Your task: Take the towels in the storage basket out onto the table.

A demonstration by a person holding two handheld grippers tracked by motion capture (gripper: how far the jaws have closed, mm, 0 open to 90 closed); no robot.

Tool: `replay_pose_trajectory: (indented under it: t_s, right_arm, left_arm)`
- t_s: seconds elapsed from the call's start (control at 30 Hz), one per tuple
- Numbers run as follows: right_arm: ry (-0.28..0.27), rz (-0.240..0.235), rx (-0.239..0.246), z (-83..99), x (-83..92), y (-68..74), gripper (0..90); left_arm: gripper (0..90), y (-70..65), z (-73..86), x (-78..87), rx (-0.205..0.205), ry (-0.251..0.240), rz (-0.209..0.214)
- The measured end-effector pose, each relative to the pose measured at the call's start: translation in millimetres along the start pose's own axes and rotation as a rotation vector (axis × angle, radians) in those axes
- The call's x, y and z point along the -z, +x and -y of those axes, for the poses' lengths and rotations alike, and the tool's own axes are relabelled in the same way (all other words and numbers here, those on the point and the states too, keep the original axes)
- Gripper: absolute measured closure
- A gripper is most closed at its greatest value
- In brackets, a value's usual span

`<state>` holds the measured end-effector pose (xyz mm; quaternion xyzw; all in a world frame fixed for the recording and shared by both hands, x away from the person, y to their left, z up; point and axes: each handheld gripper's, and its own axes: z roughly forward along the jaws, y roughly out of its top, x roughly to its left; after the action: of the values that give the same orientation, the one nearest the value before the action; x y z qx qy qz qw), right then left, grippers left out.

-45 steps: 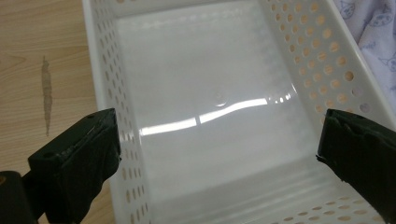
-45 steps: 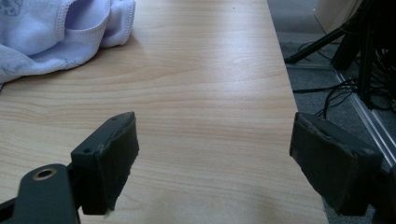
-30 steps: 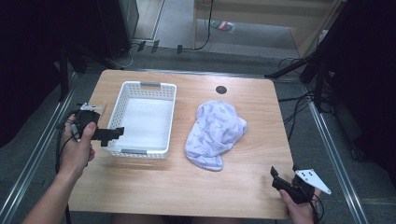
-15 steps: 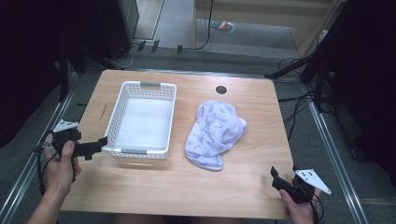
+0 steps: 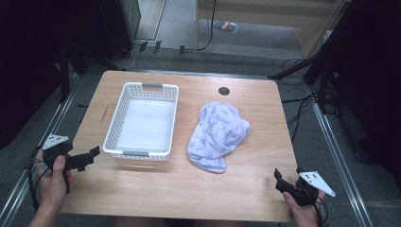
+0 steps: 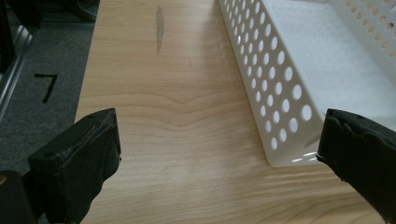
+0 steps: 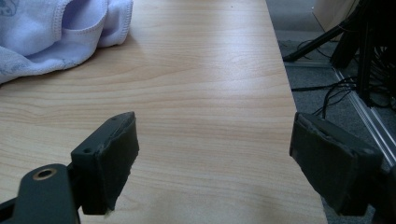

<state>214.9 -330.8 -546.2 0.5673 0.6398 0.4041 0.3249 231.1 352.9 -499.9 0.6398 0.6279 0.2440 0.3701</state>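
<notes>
Centrally on the table [image 5: 246, 189], a printed lilac cloth [image 5: 217, 135] lies beside a white basket [image 5: 142, 120]; no writing is legible. Left gripper [image 5: 90, 158] at the left edge and right gripper [image 5: 280, 180] near the front right corner both gape, empty.

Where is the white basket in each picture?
High view: the white basket sits left of centre on the table, left of the pale cloth.
Left gripper view: its holed side wall fills the upper right, just beyond the open left tool.
Right gripper view: the basket is not in it; the cloth lies at upper left.
Shared landmark: the wooden table top.
</notes>
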Motion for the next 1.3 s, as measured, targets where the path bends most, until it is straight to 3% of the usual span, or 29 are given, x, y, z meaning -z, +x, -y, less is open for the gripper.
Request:
replay_pose_trajectory:
  t_s: [0.2,0.4,0.57,0.83,1.13,1.3]
  right_arm:
    - [0.0,-0.001,0.002,-0.1,-0.2,-0.2,15.9]
    - [0.001,0.001,0.001,-0.2,-0.4,-0.2,15.8]
    - [0.004,0.002,-0.002,-0.2,-0.4,0.1,15.9]
    - [0.001,-0.002,0.004,0.0,-0.3,-0.1,15.9]
    - [-0.001,-0.01,0.007,0.2,0.3,0.5,15.8]
    - [0.0,-0.011,0.006,0.1,0.2,0.5,15.8]
  left_arm:
    - [0.0,9.7,16.9,-2.7,0.015,-0.024,-0.013]
    - [0.0,17.6,34.1,-4.1,0.002,-0.066,-0.014]
    - [0.0,22.4,44.3,-8.3,0.001,-0.073,-0.023]
    - [0.0,20.4,49.8,-11.3,0.016,-0.097,-0.034]
    - [0.1,10.0,50.9,-18.2,-0.063,-0.071,-0.074]
    - [0.1,11.3,50.9,-18.6,-0.052,-0.076,-0.07]
